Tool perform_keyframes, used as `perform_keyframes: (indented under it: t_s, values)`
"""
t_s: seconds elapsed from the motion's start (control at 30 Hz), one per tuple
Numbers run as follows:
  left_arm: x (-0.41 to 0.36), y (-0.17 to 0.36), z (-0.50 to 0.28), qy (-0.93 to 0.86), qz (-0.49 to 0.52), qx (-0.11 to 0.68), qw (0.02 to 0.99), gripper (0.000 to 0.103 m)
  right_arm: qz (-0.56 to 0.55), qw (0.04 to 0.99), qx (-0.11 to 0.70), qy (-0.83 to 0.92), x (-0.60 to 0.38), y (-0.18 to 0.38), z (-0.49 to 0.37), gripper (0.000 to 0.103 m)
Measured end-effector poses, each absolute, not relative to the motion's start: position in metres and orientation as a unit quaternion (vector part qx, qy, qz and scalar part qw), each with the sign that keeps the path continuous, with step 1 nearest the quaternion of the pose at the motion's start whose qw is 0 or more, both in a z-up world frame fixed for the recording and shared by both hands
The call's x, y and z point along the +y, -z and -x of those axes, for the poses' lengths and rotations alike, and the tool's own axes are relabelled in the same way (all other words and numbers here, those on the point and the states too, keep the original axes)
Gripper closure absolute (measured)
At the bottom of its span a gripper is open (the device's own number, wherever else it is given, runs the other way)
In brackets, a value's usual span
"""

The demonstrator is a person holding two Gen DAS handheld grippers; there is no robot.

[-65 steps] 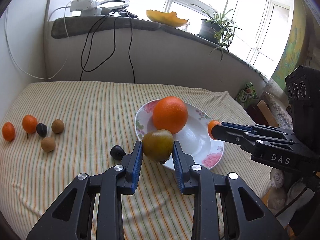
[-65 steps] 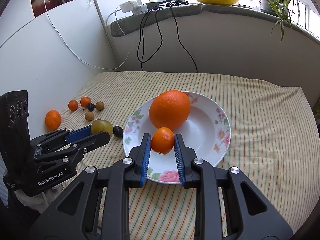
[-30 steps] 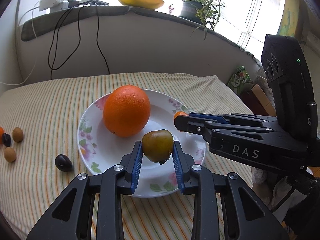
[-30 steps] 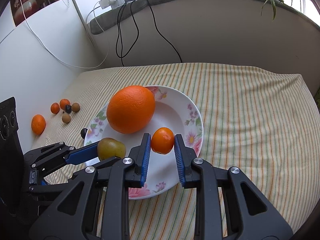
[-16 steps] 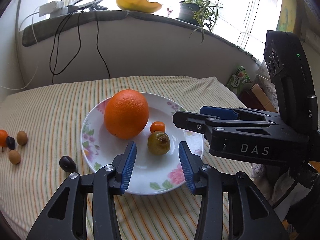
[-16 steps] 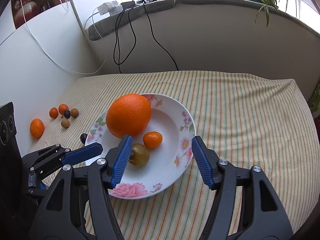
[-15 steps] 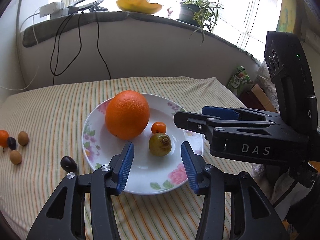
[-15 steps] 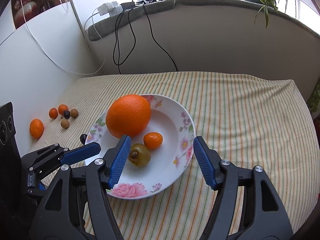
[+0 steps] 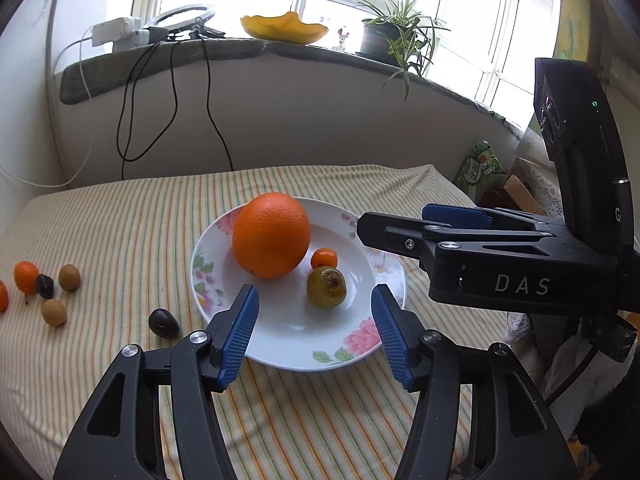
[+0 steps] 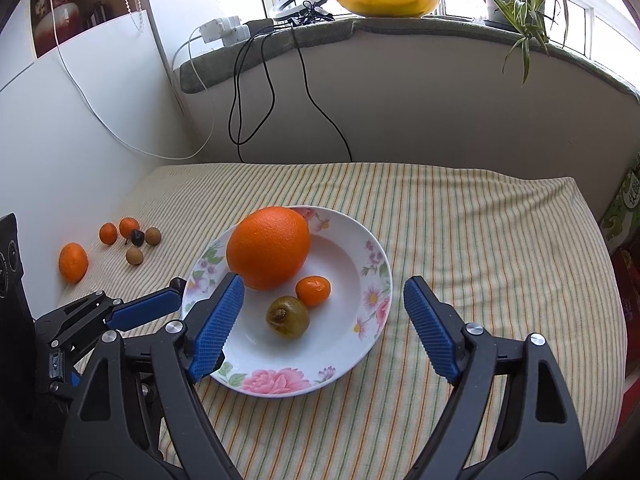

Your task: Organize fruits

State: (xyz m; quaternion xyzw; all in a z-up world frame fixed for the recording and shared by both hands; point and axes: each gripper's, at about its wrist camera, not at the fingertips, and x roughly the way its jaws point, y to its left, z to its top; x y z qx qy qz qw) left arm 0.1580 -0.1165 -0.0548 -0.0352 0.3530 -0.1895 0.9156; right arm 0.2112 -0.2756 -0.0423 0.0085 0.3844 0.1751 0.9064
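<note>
Orange and brown at the far left of the left wrist view: small tangerine [image 9: 25,277], two brown nuts [image 9: 69,277] [image 9: 53,312] and a dark berry [image 9: 44,285], loose on the striped cloth [image 9: 120,220], well apart from the plate. Probably the pile yet to be sorted, so left where first laid out. Nearer centre, one more dark plum [image 9: 164,323] just beside the plate rim, likely the easiest next pick.

Centre frame: flowered plate [image 9: 304,354], serving as the gathering spot. Inside it, big orange [image 9: 271,235] at the back left, small mandarin [image 9: 324,259] just right of it, greenish-brown fruit [image 9: 326,286] in front, near or touching the mandarin. Clustered low in the dish, presumably so nothing rolls off.

Lower centre: left gripper [image 9: 315,330], blue pads spread wide, holding nothing, hovering over the near rim with the greenish fruit lying free between the pads.

Right side: right gripper [image 10: 323,326], in its own view likewise gaping wide and empty above the plate, both small fruits resting free beneath. Judged: both hands free for the leftover pieces at the left.
</note>
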Motion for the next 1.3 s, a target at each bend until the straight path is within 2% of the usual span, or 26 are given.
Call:
perform_keyframes:
  t_s: [0.57, 1.0, 1.3]
  values:
    - [-0.046, 0.043, -0.134, 0.139, 0.062, 0.330, 0.932, 0.045, 0.000, 0.901, 0.365, -0.233, -0.225, 0.017, -0.195, 0.018]
    - [0.039, 0.065, -0.139, 0.070, 0.105, 0.342, 0.931, 0.045, 0.019, 0.874, 0.386, -0.296, -0.143, 0.015, -0.215, 0.018]
    - [0.077, 0.088, -0.156, 0.052, 0.130, 0.363, 0.921, 0.057, -0.018, 0.835, 0.439, -0.331, -0.090, 0.037, -0.253, 0.018]
